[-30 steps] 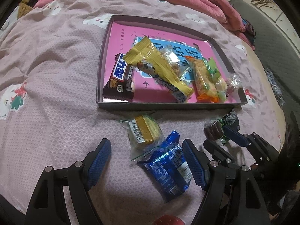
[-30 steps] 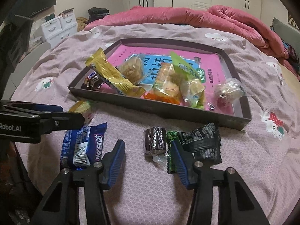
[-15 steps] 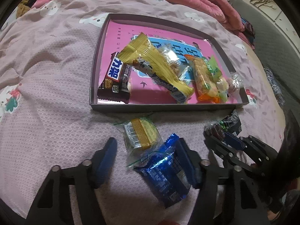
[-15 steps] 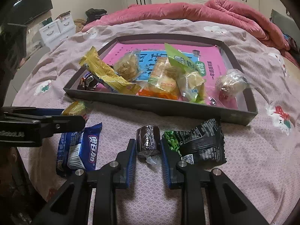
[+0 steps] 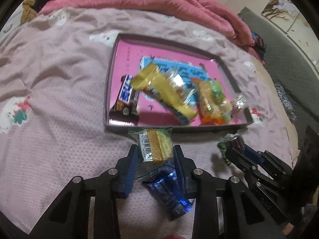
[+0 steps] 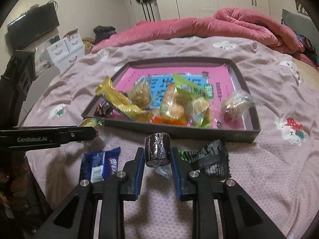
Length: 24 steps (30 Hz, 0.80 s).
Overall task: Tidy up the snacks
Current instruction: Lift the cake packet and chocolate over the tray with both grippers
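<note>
Two hand-held grippers work over a pink bedsheet point(image 6: 269, 169) in front of a shallow dark tray point(image 6: 179, 132) already holding several snacks.

On the left, the left gripper point(image 5: 155, 157) has just been closing, and its blue pads now sit against both sides of a clear-wrapped yellow cracker pack point(image 5: 156, 147), which looks raised off the sheet. A blue biscuit packet point(image 5: 169, 191) lies on the sheet below it, partly under the jaws and not gripped.

On the right, the right gripper point(image 6: 157, 159) is fully closed on a dark foil-wrapped roll point(image 6: 157, 148), held upright between the pads. A black-and-green packet point(image 6: 207, 159) lies just beside it on the sheet.

To do this step well, each snack probably needs lifting clear of the tray's near wall before moving forward, then releasing low over bare floor. Grips should stay light, since both wrappers are soft.

The tray's near wall stands directly ahead of both grippers. Inside, a chocolate bar point(image 5: 125, 97) and a long yellow wrapper point(image 5: 165, 93) crowd the left and middle, and a round clear-wrapped sweet point(image 6: 235, 103) sits right. The far pink floor is open.
</note>
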Tool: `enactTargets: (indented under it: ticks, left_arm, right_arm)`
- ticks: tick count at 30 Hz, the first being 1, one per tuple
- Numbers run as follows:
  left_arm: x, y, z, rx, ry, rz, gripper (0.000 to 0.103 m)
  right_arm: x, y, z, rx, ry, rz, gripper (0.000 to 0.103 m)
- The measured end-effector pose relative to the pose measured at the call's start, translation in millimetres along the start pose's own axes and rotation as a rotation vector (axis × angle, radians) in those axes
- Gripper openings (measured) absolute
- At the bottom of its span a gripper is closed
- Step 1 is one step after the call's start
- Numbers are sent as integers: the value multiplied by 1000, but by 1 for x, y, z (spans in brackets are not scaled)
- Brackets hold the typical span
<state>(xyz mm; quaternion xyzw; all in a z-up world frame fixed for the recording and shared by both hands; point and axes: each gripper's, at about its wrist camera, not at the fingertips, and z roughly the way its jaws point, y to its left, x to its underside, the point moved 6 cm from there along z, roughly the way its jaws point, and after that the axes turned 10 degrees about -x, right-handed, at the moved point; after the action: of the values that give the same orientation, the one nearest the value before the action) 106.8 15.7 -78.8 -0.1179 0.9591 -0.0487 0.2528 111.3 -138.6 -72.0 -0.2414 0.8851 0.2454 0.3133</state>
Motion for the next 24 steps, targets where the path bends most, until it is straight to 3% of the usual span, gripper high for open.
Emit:
enactTargets:
  ticks: [9,17,24]
  left_arm:
    - [-26,-23,-26,48,-80,23,36]
    - [-42,-47,-6,46,-79,57,36]
    - [-56,-63,17,46,-69,75,36]
  right_arm:
    - [-19,-15,-14,24,-81,34,26]
    - [-37,-36,-19,60,-140,64,26]
    - [-40,-54,-13,72,-141,99,26]
